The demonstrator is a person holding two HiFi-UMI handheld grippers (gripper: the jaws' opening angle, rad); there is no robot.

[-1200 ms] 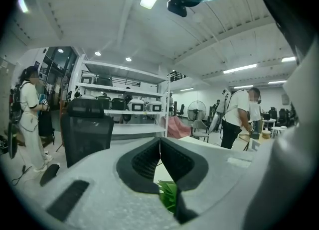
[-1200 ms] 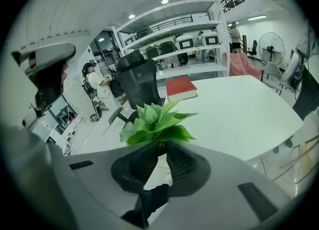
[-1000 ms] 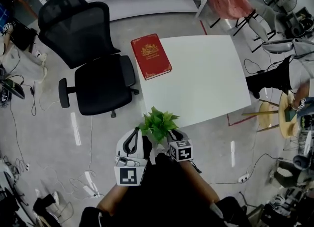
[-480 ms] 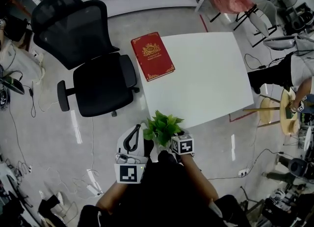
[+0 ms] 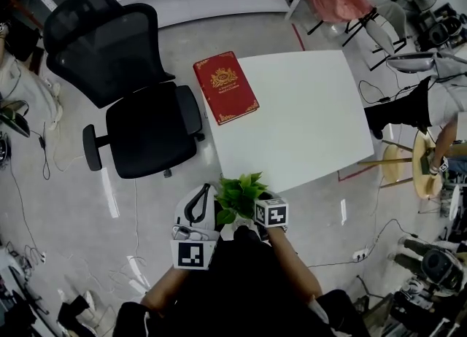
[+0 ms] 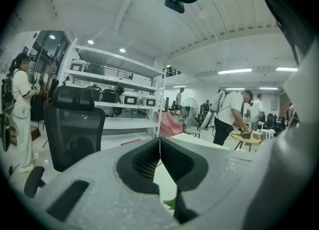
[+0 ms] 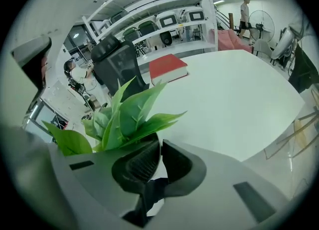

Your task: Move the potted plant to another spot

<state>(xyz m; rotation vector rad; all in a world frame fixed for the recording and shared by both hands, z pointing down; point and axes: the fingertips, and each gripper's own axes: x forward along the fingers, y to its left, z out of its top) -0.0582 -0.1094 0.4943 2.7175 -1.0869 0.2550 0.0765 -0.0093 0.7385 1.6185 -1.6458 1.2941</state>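
The potted plant (image 5: pixel 237 195) has green leaves (image 7: pixel 124 117) and a white pot (image 5: pixel 231 230), and it is at the near left corner of the white table (image 5: pixel 306 109), between my two grippers. My right gripper (image 5: pixel 259 203) points steeply down at the plant's right side. Its jaws (image 7: pixel 160 144) have just been closing, and only a thin white strip, seemingly the pot's rim, shows between the pads. Leaves rise from behind its left finger. My left gripper (image 5: pixel 198 200), just left of the plant, is shut on nothing (image 6: pixel 160 144).
A red book (image 5: pixel 225 86) lies on the table's far left corner. A black office chair (image 5: pixel 146 128) stands left of the table. White shelving runs along the back. A person (image 5: pixel 427 109) bends over a small round table at the right, and cables lie on the floor.
The right gripper has drawn closer to the plant, and the leaves now overlap its front. Plant and grippers sit a little lower in the head view. The book and chair have not moved.
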